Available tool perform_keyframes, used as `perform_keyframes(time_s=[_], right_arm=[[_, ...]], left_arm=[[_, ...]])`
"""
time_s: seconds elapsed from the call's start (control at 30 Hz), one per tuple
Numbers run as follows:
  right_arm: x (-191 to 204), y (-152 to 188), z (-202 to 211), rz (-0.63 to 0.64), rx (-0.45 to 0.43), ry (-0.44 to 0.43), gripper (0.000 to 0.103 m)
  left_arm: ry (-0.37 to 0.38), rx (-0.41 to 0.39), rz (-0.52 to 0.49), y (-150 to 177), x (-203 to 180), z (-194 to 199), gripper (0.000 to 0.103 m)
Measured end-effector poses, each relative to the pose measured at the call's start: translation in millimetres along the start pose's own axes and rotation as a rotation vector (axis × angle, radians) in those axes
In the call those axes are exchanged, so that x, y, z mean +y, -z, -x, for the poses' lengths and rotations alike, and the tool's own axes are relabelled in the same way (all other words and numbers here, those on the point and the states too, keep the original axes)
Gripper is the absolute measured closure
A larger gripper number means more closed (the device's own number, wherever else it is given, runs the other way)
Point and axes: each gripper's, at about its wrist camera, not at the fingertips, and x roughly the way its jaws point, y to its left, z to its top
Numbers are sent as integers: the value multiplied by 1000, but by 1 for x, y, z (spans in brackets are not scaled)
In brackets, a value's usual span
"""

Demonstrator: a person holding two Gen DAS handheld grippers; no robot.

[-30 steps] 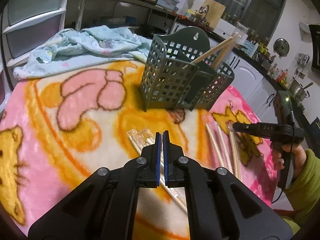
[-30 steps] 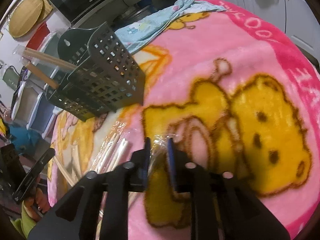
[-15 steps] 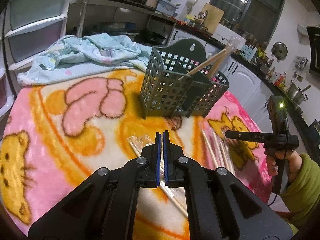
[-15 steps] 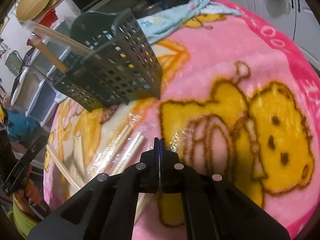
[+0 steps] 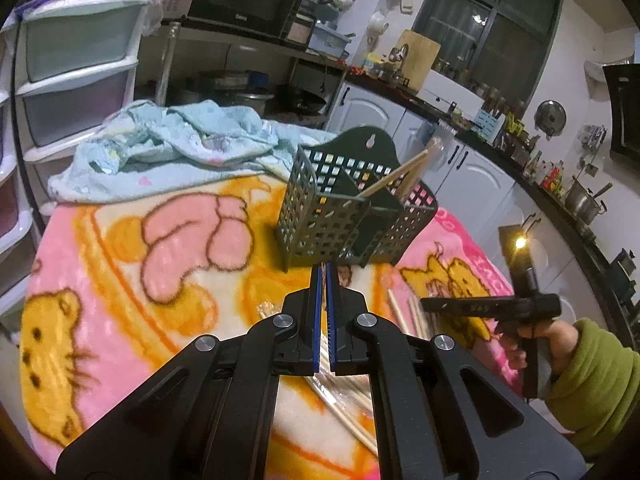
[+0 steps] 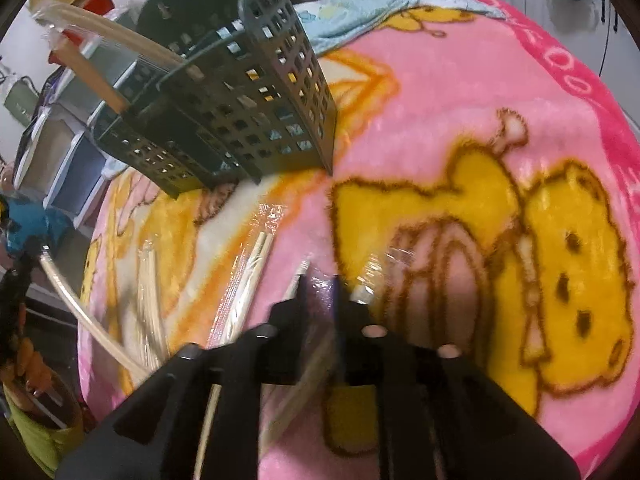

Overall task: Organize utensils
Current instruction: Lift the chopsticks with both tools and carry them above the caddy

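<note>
A dark green slotted utensil holder (image 5: 352,208) stands on the cartoon blanket and holds wrapped wooden chopsticks (image 5: 394,178); it also shows in the right wrist view (image 6: 240,104). Several plastic-wrapped chopstick pairs (image 6: 244,280) lie on the blanket in front of it. My left gripper (image 5: 324,312) is shut and empty, raised above wrapped chopsticks (image 5: 344,400). My right gripper (image 6: 320,292) is blurred, its jaws a little apart over a wrapped pair (image 6: 366,280); whether it grips the wrapper I cannot tell. It also shows in the left wrist view (image 5: 428,304).
A crumpled light blue cloth (image 5: 172,148) lies behind the holder. Plastic drawers (image 5: 76,60) stand at the left, and a kitchen counter (image 5: 540,184) runs along the right. The blanket (image 6: 480,120) covers a round table whose edge is near on the right.
My left gripper rose and pulled back, staying shut. My right gripper shut half a second ago, then parted again and moved closer to the holder over the wrapped chopsticks.
</note>
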Motion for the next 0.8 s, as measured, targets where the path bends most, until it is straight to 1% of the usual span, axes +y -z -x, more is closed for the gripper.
perform_keyframes(time_s=[0.03,0.23,0.3,0.33,0.4,0.6,0.8], right_arm=[[0,-1,-2,-3,7,-2,79],[8,0,-11,18,17,34,80],[9,0,-11,28,14,35,88],[8,1,-10,26,13,22,96],[5,1,-6,7,4,-4,97],[8,-3,34,15,-100,-50,98],[25,-15,88,94,-234,-61,98]], left_arm=[[2,-7,-3,-2,-1,3,102],[12,-44,-18,-12,-5,15,102],[15,-52,-27,-16,-9,18,102],[17,-54,-31,-17,-10,18,102],[22,-59,-42,-22,-14,20,102],[43,-85,-66,-38,-23,26,102],[61,-127,-113,-58,-40,33,103]])
